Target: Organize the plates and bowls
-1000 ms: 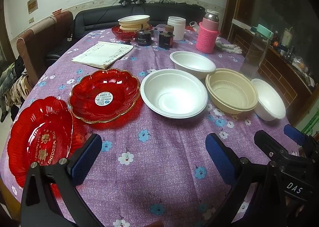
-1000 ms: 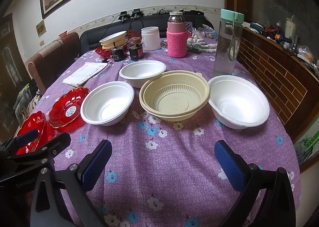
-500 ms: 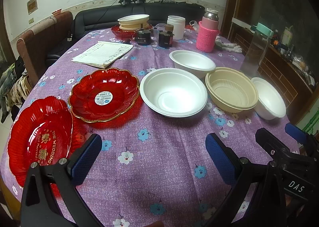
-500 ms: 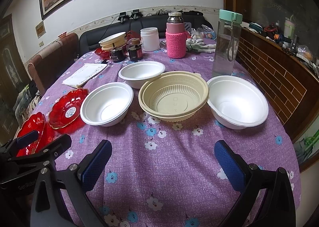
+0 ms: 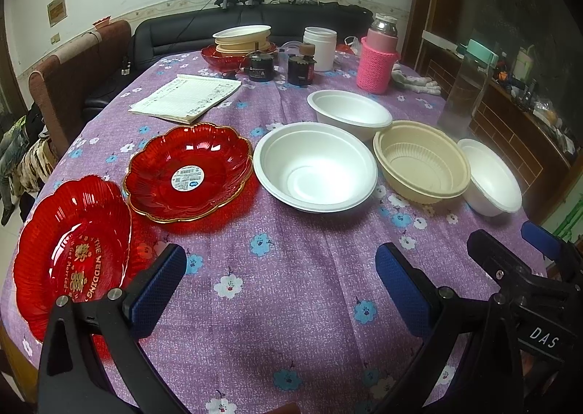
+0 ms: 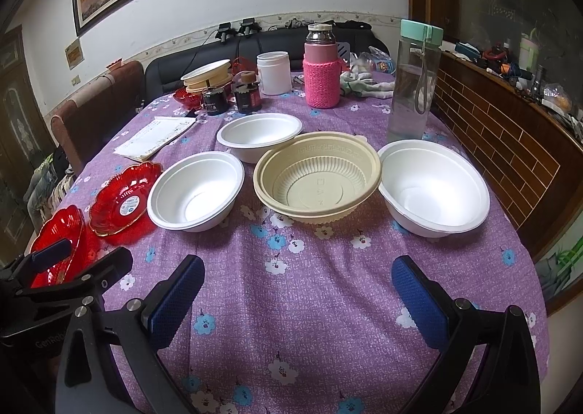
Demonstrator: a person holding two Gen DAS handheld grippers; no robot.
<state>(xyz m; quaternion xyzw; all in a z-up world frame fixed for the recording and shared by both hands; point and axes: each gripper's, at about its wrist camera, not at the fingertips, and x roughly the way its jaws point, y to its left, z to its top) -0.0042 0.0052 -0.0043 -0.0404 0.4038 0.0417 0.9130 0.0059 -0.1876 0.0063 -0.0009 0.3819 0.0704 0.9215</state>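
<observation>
While both grippers stay open, the bowls [image 6: 317, 177] haven't moved.

Three white foam bowls: one in middle [image 6: 196, 192], one behind it [image 6: 259, 135], one at right [image 6: 433, 186]. One tan plastic bowl with ribbed inside [image 6: 317, 175]. Two red see-through flower-shaped plates: one with round sticker [image 5: 187, 173], one with gold words [image 5: 71, 253]. One far stack of plates and bowls [image 5: 242, 40], too small to count. Two small dark jars [image 5: 261, 64] [image 5: 301, 66]. One white tub [image 5: 320, 48]. One bottle in pink knit sleeve [image 6: 322, 66]. One clear bottle with green lid [image 6: 413, 81]. One stack of paper [image 5: 187, 97].
</observation>
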